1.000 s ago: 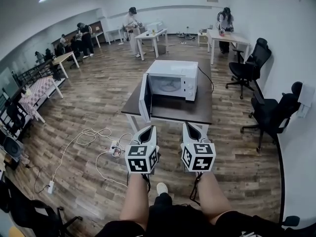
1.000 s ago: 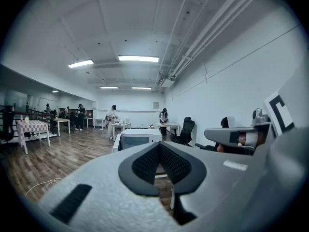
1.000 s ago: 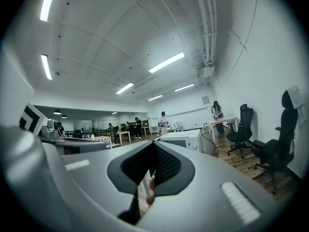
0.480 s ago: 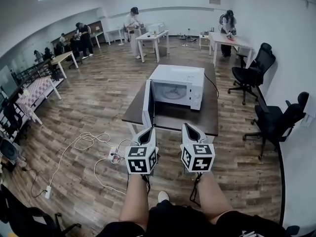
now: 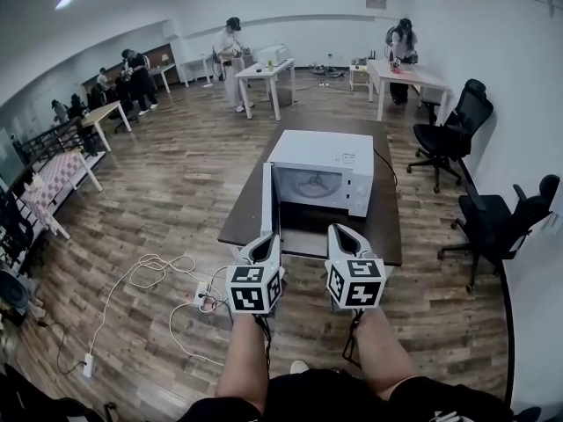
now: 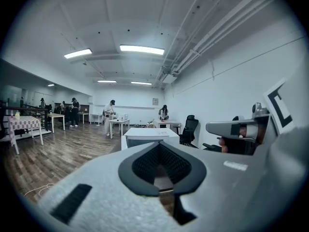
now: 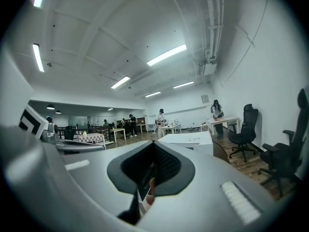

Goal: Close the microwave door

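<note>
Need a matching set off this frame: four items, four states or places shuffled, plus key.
1 microwave door
2 left hand-held gripper
3 white cable
4 black office chairs

A on the floor, left of the table
B swung open
C far right in the head view
D shut, empty

Pairs: 1-B, 2-D, 3-A, 4-C

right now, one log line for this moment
microwave door: open | left gripper: shut, empty | right gripper: shut, empty | contact: none
</note>
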Action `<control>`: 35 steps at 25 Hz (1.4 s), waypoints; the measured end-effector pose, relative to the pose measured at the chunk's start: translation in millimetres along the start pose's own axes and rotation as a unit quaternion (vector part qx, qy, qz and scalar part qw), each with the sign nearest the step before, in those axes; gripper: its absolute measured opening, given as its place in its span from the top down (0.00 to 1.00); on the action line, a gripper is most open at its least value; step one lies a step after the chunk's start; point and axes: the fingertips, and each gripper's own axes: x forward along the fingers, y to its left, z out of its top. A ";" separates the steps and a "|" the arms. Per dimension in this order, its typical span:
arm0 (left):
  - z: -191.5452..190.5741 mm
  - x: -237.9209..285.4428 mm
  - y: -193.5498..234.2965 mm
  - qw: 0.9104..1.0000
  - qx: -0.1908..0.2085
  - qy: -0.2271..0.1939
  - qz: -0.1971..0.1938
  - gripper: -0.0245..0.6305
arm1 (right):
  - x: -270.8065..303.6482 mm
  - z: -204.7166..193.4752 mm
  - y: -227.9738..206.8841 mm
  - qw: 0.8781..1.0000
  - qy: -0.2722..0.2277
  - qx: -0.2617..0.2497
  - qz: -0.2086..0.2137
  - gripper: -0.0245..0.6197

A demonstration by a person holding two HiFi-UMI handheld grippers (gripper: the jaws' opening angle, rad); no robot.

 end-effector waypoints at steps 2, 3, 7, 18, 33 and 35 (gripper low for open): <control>1.1 14.9 11.0 1.000 0.002 0.001 -0.001 0.95 | 16.9 0.7 -2.5 1.000 0.001 -0.002 -0.004 0.95; 0.6 21.9 16.5 1.000 0.002 0.002 -0.002 0.95 | 25.1 0.2 -3.4 1.000 0.002 -0.004 -0.006 0.95; -3.1 45.1 41.3 1.000 -0.004 0.009 -0.008 0.95 | 56.5 -4.0 -1.9 1.000 0.010 -0.007 -0.015 0.95; -32.8 86.3 88.1 0.998 -0.008 0.052 -0.025 0.95 | 109.9 -16.8 -12.3 0.999 0.029 -0.010 -0.032 0.95; -103.1 105.0 117.1 0.984 0.045 0.135 -0.111 0.65 | 161.7 -27.6 -33.1 0.999 0.048 -0.005 -0.007 0.95; -116.7 104.7 123.4 0.983 0.036 0.143 -0.113 0.64 | 164.5 -28.0 -32.3 0.999 0.050 -0.007 -0.005 0.95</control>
